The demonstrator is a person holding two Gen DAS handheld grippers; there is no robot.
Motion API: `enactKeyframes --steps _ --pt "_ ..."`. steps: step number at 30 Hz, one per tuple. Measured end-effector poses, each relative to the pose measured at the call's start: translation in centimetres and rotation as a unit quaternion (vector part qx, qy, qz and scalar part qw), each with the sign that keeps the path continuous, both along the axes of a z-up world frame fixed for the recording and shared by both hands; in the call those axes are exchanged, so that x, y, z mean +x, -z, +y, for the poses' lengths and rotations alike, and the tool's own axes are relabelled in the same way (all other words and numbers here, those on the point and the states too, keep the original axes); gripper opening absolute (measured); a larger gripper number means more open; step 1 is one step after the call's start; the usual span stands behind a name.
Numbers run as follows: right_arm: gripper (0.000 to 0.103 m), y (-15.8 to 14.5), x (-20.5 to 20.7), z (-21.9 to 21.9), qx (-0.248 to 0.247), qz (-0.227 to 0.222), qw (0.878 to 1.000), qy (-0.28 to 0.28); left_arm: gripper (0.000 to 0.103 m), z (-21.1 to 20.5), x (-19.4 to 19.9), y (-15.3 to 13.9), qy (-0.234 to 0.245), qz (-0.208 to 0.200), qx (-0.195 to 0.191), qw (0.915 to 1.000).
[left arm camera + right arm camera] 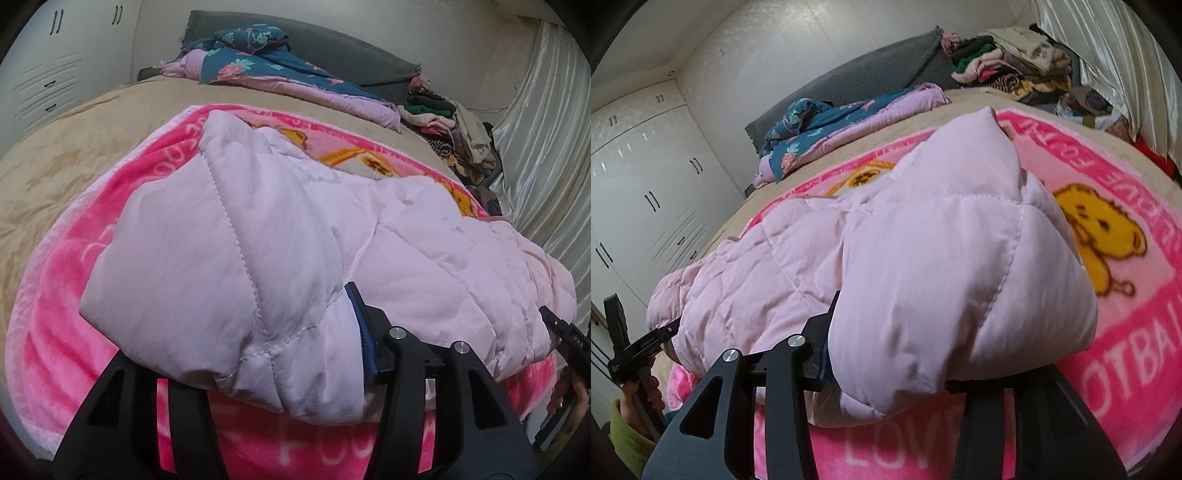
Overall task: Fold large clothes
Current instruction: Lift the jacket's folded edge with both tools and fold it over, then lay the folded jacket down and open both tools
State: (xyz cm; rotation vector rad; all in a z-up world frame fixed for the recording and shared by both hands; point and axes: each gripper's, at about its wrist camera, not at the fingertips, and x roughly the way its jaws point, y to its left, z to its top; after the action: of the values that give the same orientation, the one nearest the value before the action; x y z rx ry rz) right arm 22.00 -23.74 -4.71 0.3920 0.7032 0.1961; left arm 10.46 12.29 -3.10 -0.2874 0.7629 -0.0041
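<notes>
Bedroom. White wardrobe point(646, 206) with dark handles fills the left wall; plain pale walls point(783, 59) meet at a corner. A grey headboard point(332, 48) runs along the bed's far edge. Pale satin curtains point(543, 122) hang at the bed's right side. The light is even and soft.

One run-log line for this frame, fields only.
stage: mid-fold | item: pink quilted jacket on pink blanket | left gripper: jacket edge between fingers | right gripper: same | bed: clothes pile at far end
</notes>
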Motion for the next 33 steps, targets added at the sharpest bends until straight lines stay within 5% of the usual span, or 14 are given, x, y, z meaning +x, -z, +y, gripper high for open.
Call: enactKeyframes --steps 16,21,26,33 --pt "0.063 4.4 2.9 -0.8 0.024 0.054 0.998 0.021 0.058 0.3 0.9 2.1 -0.016 0.024 -0.005 0.9996" --pt "0.080 4.6 2.5 -1.2 0.032 0.069 0.997 0.024 0.059 0.3 0.3 2.1 -0.017 0.028 -0.014 0.9994" --pt "0.086 4.0 0.9 -1.7 0.019 0.074 0.997 0.027 0.080 0.8 -0.6 1.9 -0.015 0.041 -0.024 0.9988" --pt "0.096 2.2 -3.7 -2.9 -0.035 0.052 0.996 0.066 0.090 0.8 -3.9 0.2 -0.022 0.030 0.000 0.9993"
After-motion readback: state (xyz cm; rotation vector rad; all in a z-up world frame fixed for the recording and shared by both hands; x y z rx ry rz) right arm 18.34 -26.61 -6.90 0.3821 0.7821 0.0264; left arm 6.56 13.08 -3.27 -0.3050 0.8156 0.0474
